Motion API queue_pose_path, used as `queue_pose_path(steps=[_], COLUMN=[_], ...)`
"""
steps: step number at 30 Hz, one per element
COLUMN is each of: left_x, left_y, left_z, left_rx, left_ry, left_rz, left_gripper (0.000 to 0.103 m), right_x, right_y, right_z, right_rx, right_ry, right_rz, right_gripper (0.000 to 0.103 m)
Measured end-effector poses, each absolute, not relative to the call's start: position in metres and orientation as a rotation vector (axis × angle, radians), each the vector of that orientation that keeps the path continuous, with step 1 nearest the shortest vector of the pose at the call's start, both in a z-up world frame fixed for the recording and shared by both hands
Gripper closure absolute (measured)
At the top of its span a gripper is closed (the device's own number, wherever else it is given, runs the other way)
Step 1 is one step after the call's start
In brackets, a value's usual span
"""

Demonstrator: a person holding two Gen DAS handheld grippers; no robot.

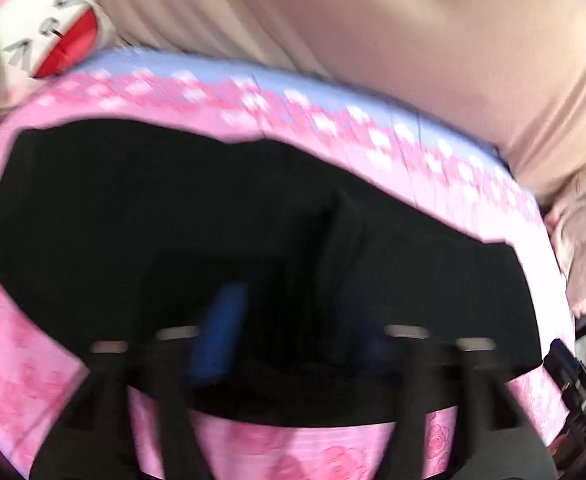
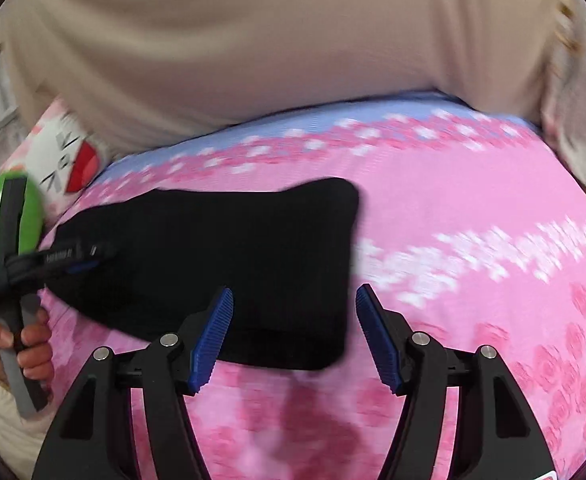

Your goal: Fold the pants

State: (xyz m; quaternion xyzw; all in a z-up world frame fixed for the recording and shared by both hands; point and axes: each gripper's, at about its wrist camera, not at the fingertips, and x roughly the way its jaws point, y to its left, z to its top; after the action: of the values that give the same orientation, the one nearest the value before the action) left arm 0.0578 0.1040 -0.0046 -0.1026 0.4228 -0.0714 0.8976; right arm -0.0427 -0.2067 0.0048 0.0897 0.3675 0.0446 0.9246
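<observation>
The black pants [image 2: 245,264] lie folded into a compact rectangle on the pink floral bedsheet [image 2: 473,208]. My right gripper [image 2: 293,336] is open and empty, its blue pads [image 2: 213,340] hovering over the pants' near right corner. My left gripper [image 2: 89,258] is seen from the side at the pants' left edge, held by a hand [image 2: 29,344]. In the blurred left wrist view the pants [image 1: 173,208] fill the middle and my left gripper [image 1: 293,332] is over them with its fingers spread; one blue pad [image 1: 221,328] shows.
A person in a beige top [image 2: 273,48] stands at the far side of the bed. A white pillow with a red mouth print [image 1: 53,32] and a green object [image 2: 29,216] lie at the left. A dark device [image 1: 573,380] sits at the bed's right edge.
</observation>
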Motion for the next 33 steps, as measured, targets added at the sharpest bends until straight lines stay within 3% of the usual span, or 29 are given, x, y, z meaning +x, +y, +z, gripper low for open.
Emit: queue_pose_path(steps=[5, 10, 12, 16, 18, 21, 22, 24, 26, 30, 33], left_x=[0.042, 0.039, 0.04, 0.033, 0.036, 0.04, 0.042, 0.046, 0.052, 0.059, 0.063], left_y=[0.14, 0.19, 0.213, 0.275, 0.298, 0.328, 0.339, 0.354, 0.368, 0.367, 0.356], left_z=[0.019, 0.011, 0.003, -0.008, -0.014, -0.019, -0.023, -0.032, -0.046, -0.045, -0.044], left_rx=[-0.161, -0.236, -0.268, -0.359, -0.393, -0.455, -0.486, -0.539, -0.625, -0.62, -0.569], left_ry=[0.759, 0.797, 0.812, 0.824, 0.83, 0.828, 0.833, 0.839, 0.87, 0.86, 0.859], left_rz=[0.025, 0.105, 0.159, 0.258, 0.292, 0.33, 0.348, 0.368, 0.36, 0.367, 0.404], left_gripper=[0.015, 0.015, 0.015, 0.015, 0.015, 0.015, 0.014, 0.011, 0.01, 0.005, 0.005], right_x=[-0.008, 0.028, 0.044, 0.052, 0.056, 0.056, 0.056, 0.055, 0.047, 0.022, -0.001], right_y=[-0.112, -0.039, -0.02, -0.001, 0.009, 0.015, 0.017, 0.016, -0.001, -0.083, -0.172], right_z=[0.005, -0.016, -0.028, -0.032, -0.035, -0.03, -0.027, -0.023, -0.012, 0.018, 0.018], right_rx=[0.032, -0.041, -0.061, -0.126, -0.199, -0.221, -0.219, -0.207, -0.152, -0.047, 0.084], right_ry=[0.799, 0.85, 0.883, 0.866, 0.855, 0.851, 0.85, 0.861, 0.833, 0.751, 0.777], right_rz=[0.318, 0.428, 0.434, 0.408, 0.358, 0.342, 0.35, 0.356, 0.327, 0.128, -0.051], right_gripper=[0.04, 0.041, 0.048, 0.045, 0.067, 0.073, 0.069, 0.049, 0.046, 0.024, 0.022])
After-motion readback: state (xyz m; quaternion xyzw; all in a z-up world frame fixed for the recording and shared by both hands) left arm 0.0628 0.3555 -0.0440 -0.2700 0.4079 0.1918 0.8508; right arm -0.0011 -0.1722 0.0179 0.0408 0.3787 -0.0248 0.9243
